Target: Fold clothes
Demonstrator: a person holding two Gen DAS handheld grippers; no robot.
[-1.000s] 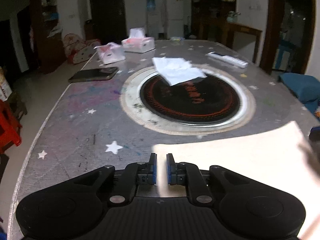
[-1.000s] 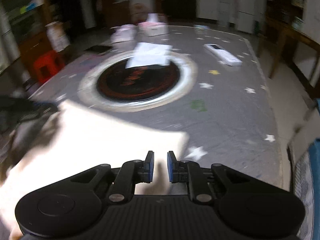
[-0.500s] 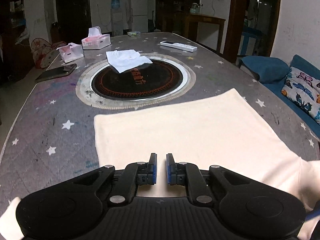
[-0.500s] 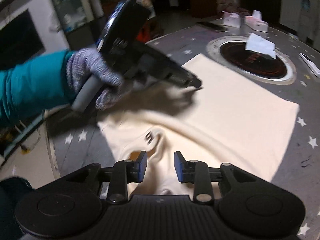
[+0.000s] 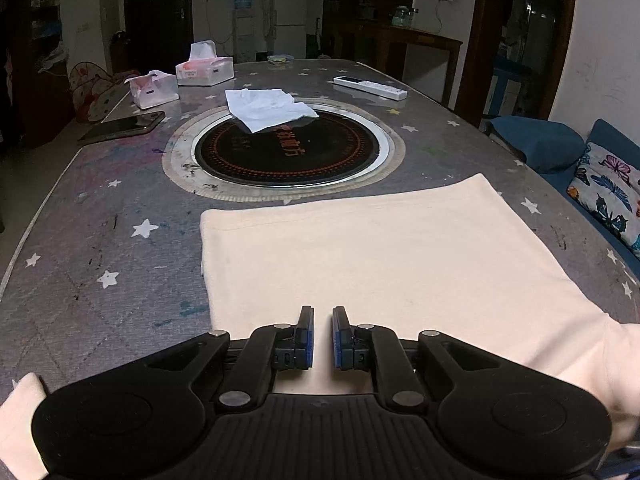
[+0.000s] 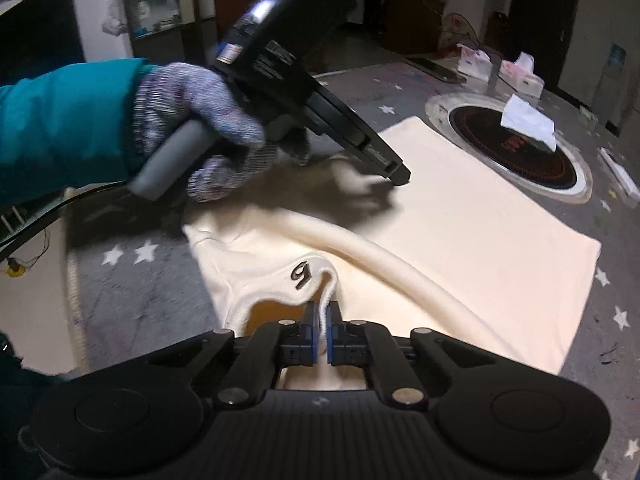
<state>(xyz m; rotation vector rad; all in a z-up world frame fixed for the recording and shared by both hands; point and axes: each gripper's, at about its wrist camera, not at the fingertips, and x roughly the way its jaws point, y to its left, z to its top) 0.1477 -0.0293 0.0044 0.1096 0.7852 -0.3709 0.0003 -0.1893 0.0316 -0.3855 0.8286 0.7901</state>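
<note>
The cream garment [image 6: 460, 216] lies spread across the counter [image 6: 140, 300], its body flat and its collar rumpled at lower centre. The right hand-held gripper [image 6: 320, 320], open half a second ago, now pinches the collar edge. The left hand-held gripper [image 5: 322, 330], nearly closed, seems to hold nothing.

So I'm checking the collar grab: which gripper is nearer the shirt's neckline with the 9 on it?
Right. The right gripper is pinching the neckline edge. The left gripper sits farther up, over the cream shirt body.
</note>
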